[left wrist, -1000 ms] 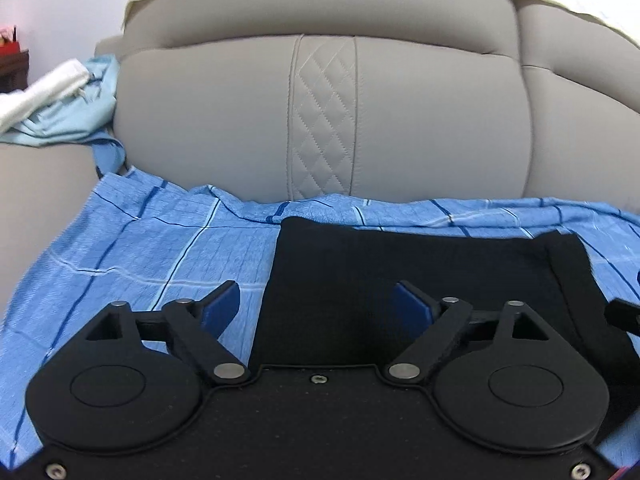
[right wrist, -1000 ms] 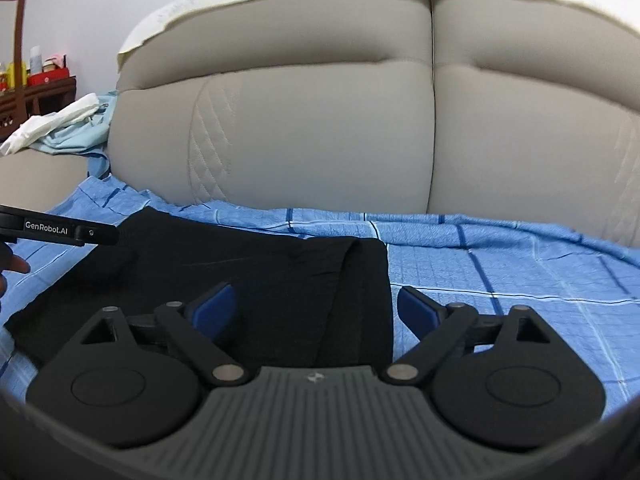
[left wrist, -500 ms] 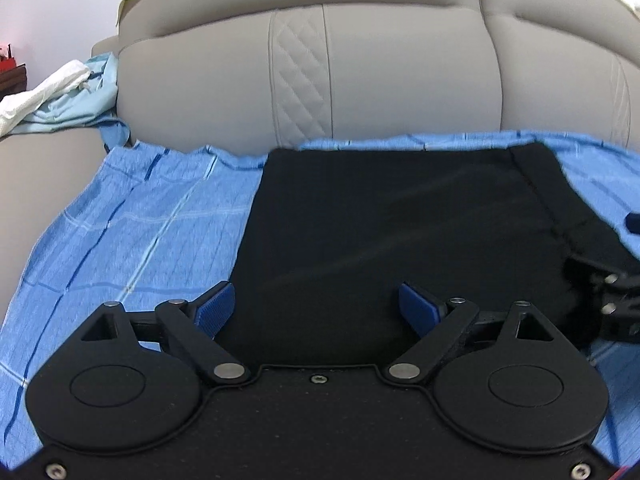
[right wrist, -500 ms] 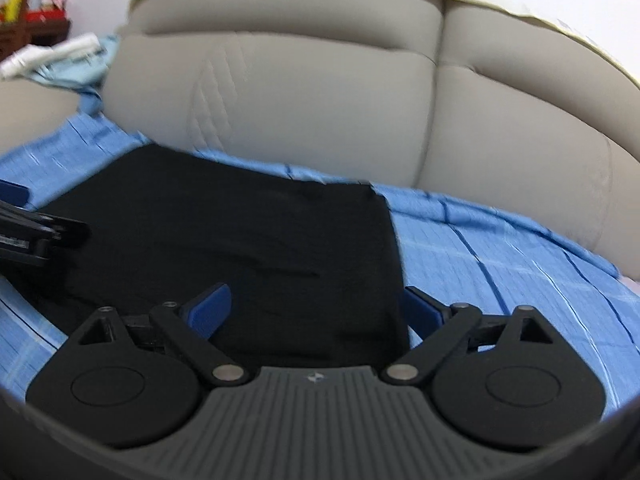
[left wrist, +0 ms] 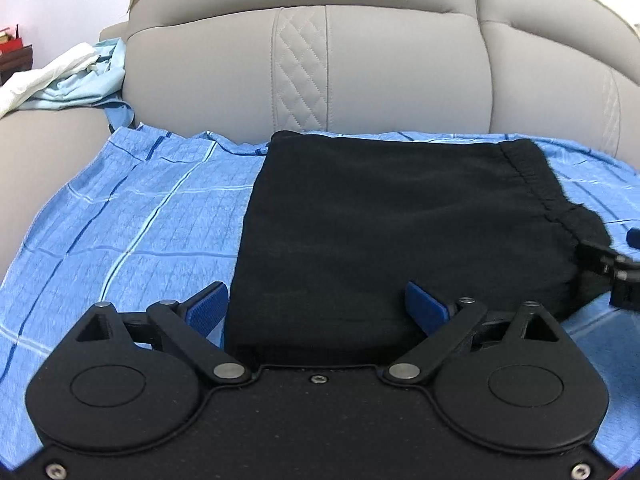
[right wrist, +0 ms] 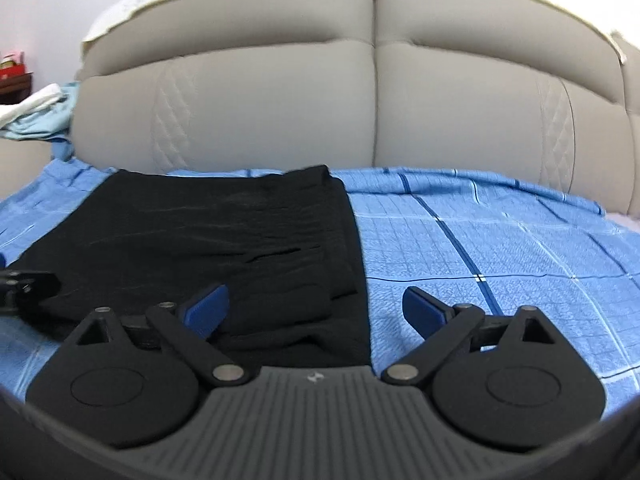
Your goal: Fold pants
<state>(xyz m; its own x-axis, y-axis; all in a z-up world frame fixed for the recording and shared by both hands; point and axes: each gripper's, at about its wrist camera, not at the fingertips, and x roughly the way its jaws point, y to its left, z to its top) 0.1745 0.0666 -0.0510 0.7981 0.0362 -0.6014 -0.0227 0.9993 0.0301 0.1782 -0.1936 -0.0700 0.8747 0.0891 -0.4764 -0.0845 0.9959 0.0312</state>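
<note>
Black pants [left wrist: 384, 224] lie folded into a flat rectangle on a blue checked sheet [left wrist: 132, 216], with the elastic waistband along the right side. They also show in the right wrist view [right wrist: 216, 240]. My left gripper [left wrist: 316, 308] is open over the near left edge of the pants, and nothing is between its blue pads. My right gripper [right wrist: 316, 308] is open over the near right edge of the pants. The right gripper's tip shows at the right edge of the left wrist view [left wrist: 616, 268], at the waistband corner.
A grey padded sofa backrest [left wrist: 360, 68] rises behind the sheet. Light blue and white clothes [left wrist: 68, 76] lie on the left armrest. The blue sheet [right wrist: 500, 248] stretches out to the right of the pants.
Both grippers have stayed open and shifted over the pants. The pants now lie closer and larger in the left view, and the right view has levelled out.
</note>
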